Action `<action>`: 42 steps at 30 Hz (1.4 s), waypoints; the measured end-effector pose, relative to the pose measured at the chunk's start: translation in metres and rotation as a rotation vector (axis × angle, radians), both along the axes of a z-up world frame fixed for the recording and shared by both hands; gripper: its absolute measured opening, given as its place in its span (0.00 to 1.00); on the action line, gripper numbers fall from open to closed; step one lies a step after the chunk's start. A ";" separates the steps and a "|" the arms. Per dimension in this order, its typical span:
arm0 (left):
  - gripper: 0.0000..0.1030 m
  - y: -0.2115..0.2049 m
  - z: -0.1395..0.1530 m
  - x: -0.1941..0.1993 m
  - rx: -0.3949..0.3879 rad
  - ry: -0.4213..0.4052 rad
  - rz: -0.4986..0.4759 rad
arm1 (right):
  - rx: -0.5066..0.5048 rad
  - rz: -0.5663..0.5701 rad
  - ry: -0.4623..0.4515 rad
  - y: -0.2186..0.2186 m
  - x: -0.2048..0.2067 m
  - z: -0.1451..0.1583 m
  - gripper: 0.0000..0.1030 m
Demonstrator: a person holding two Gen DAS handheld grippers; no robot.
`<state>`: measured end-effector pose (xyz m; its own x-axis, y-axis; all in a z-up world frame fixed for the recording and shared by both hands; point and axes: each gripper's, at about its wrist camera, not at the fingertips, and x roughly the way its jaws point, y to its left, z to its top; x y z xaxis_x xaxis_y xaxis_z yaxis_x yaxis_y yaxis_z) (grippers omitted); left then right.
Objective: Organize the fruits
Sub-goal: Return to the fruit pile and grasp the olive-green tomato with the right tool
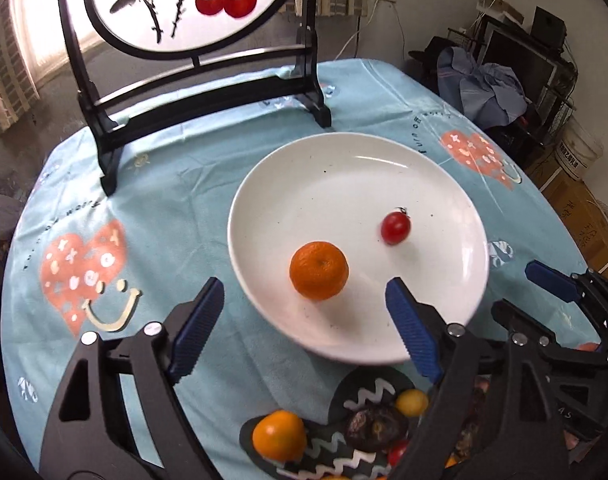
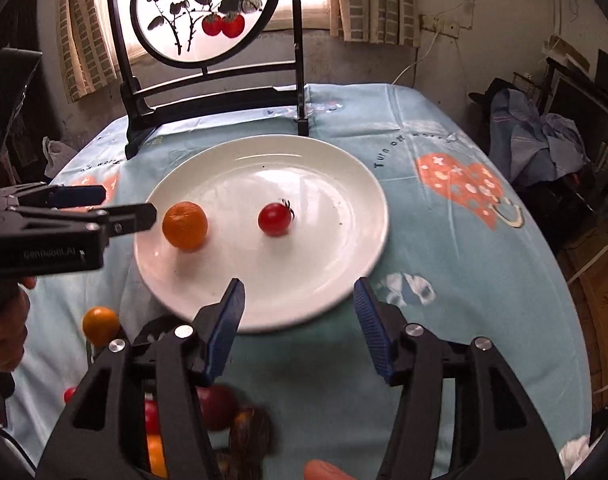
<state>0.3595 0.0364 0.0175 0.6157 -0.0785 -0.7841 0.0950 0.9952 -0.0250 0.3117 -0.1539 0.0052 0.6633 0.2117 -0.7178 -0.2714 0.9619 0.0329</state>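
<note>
Nearest the left gripper (image 1: 304, 298), right under its base, sits a dark tray with white zigzag markings (image 1: 328, 436), and that is where the unsorted fruit lies. From the left wrist view I count on it one round orange citrus fruit (image 1: 279, 435), one small yellow round fruit (image 1: 412, 402), one dark wrinkled brownish fruit (image 1: 376, 428) and one small red tomato (image 1: 398, 452); more may be hidden behind the gripper body.

Both grippers stand with fingers spread wide and nothing between them. The right gripper (image 2: 299, 304) hovers over the near rim of the plate, with blurred red and dark fruit below it that I cannot count.

Just ahead of the left gripper's fingertips lies a wide white ceramic plate (image 1: 344, 168) holding two pieces: one orange mandarin (image 1: 319, 270), almost between the blue fingertips, and one red cherry tomato (image 1: 396, 227) ahead and to the right.

So I'd judge the job as early: two fruits moved, at least four left on the tray.

Farthest off stands one black-framed round painted screen (image 1: 191, 4).
</note>
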 end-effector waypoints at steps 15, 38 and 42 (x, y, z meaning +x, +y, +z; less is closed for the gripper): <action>0.87 0.040 -0.027 -0.181 -0.075 -0.068 -0.003 | 0.032 0.051 0.031 0.017 -0.158 -0.033 0.53; 0.72 0.053 -0.061 -0.185 -0.126 -0.010 -0.120 | 0.191 0.059 0.166 0.014 -0.133 -0.067 0.37; 0.42 0.054 -0.071 -0.180 -0.126 0.027 -0.142 | 0.232 0.050 0.125 0.001 -0.144 -0.061 0.37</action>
